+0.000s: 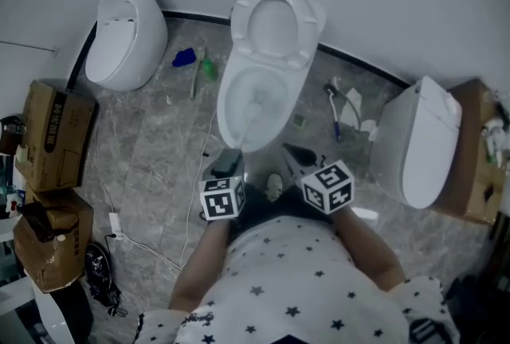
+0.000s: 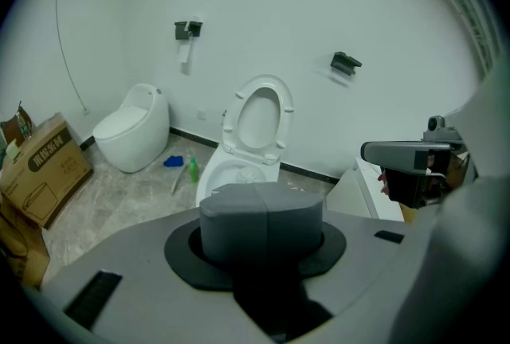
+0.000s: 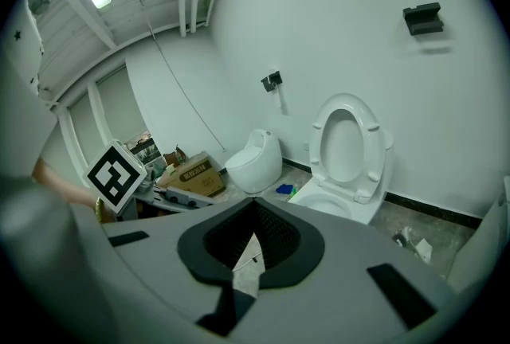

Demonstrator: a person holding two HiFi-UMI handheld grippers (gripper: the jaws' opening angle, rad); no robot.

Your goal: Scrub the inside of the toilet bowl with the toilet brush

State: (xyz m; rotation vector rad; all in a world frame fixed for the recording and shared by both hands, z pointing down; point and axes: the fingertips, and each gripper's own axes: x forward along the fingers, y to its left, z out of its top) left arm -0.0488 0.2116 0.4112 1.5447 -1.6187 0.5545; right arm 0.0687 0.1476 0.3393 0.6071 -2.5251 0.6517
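Head view: the left hand-held gripper (image 1: 227, 163) appears clamped on the handle of the toilet brush (image 1: 249, 123), whose head sits inside the toilet bowl (image 1: 227, 107). The right hand-held gripper (image 1: 301, 163) hangs just beside it, with nothing in it.

Left gripper view: the jaws are pressed together, and the bowl lies straight ahead.

Right gripper view: the jaws are spread and empty.

To scrub well, keep the grip firm and sweep the bristles around the wall and under the rim.
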